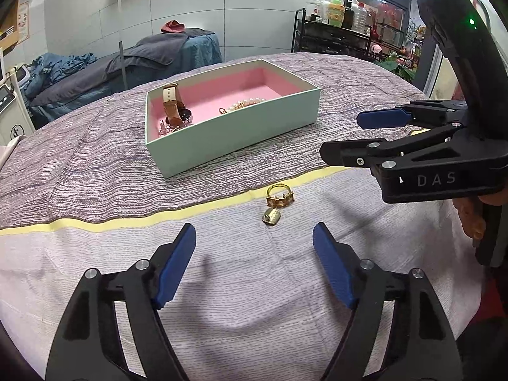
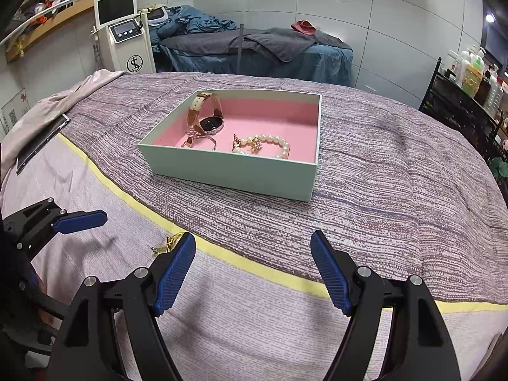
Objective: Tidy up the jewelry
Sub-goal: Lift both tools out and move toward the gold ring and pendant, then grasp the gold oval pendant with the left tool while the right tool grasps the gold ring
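Observation:
A mint box (image 1: 235, 141) with a pink lining sits on the bed and also shows in the right wrist view (image 2: 235, 171). It holds a watch (image 2: 208, 117) with a tan strap, a pearl bracelet (image 2: 270, 144) and a thin chain (image 2: 198, 139). A gold ring (image 1: 280, 195) and a small gold piece (image 1: 272, 216) lie on the pale cloth in front of the box. My left gripper (image 1: 254, 254) is open just short of them. My right gripper (image 2: 253, 263) is open and empty, right of the ring (image 2: 170, 243); it also shows in the left wrist view (image 1: 339, 136).
A yellow stripe (image 1: 127, 222) divides the pale cloth from the purple woven blanket (image 2: 381, 174). A tablet (image 2: 41, 143) lies at the bed's left edge. A treatment bed (image 2: 254, 50), a machine (image 2: 127, 31) and a shelf of bottles (image 1: 343, 12) stand behind.

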{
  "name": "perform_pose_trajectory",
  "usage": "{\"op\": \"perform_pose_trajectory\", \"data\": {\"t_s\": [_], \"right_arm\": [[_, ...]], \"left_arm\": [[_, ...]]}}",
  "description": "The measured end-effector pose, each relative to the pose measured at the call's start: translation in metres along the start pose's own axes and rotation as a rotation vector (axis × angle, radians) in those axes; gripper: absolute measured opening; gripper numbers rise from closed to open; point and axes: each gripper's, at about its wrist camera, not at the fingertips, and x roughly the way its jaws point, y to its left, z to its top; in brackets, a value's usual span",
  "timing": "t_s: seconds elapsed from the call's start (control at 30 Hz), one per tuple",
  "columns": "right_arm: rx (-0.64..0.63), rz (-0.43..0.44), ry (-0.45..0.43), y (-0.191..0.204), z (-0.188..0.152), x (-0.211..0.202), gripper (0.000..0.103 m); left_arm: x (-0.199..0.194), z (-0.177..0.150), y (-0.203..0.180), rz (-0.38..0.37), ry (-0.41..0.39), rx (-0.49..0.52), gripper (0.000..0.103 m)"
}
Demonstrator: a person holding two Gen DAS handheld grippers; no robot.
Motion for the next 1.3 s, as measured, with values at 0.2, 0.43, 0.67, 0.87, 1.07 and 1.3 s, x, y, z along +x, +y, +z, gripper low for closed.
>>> {"op": "perform_pose_trajectory", "data": {"t_s": [0.2, 0.43, 0.67, 0.87, 1.07, 1.3], "right_arm": [[0.023, -0.002, 0.015, -0.006, -0.005, 0.003, 0.073], [0.021, -0.002, 0.018, -0.006, -0.007, 0.002, 0.073], [0.018, 0.004, 0.023, -0.004, -0.008, 0.002, 0.073], [0.001, 0.033, 0.027, 0.003, -0.007, 0.003, 0.073], [-0.036, 0.081, 0.045, 0.015, -0.008, 0.007, 0.073], [-0.117, 0.121, 0.095, 0.041, -0.009, 0.022, 0.064]], "left_arm": [[0.011, 0.002, -0.005, -0.008, 0.020, 0.012, 0.060], [0.028, 0.007, -0.008, -0.040, 0.055, 0.016, 0.039], [0.034, 0.012, -0.008, -0.073, 0.057, 0.008, 0.018], [0.031, 0.010, -0.007, -0.064, 0.053, 0.014, 0.015], [0.023, 0.005, 0.013, 0.003, 0.055, -0.031, 0.015], [0.018, -0.006, 0.038, 0.046, 0.063, -0.085, 0.015]]}}
